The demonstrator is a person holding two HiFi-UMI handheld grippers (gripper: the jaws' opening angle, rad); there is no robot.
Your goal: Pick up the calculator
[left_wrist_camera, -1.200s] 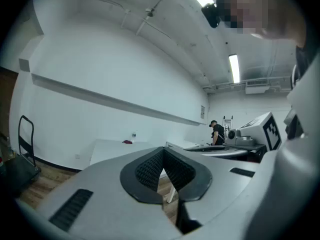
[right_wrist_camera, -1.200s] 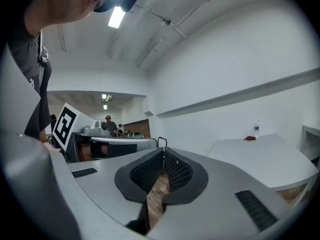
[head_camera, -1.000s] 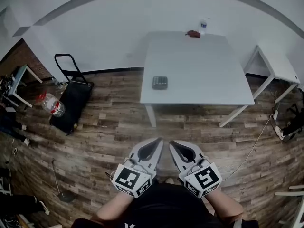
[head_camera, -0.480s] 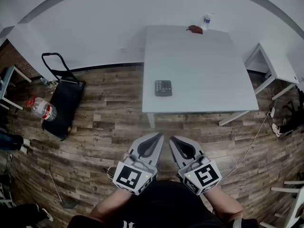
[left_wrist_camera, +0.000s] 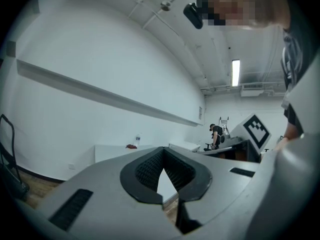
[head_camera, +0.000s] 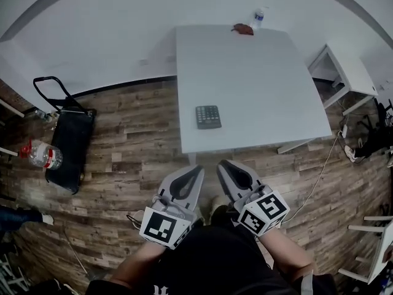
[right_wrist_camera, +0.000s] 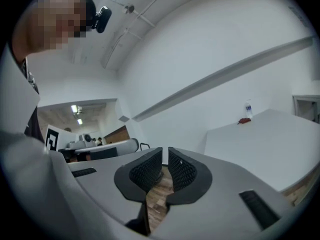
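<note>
One flat dark calculator, smooth white sq. table, wood-plank floor

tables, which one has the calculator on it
The big middle table, calculator near its left front edge; the smaller table stands off to the right.

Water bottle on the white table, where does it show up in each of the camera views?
Head view: water bottle near the top, right of centre, at the table's far edge.
Left gripper view: small, left of centre, against the wall.
Right gripper view: right side, at the table's far edge.
Shared landmark: the red object just beside it on the white table.
</note>
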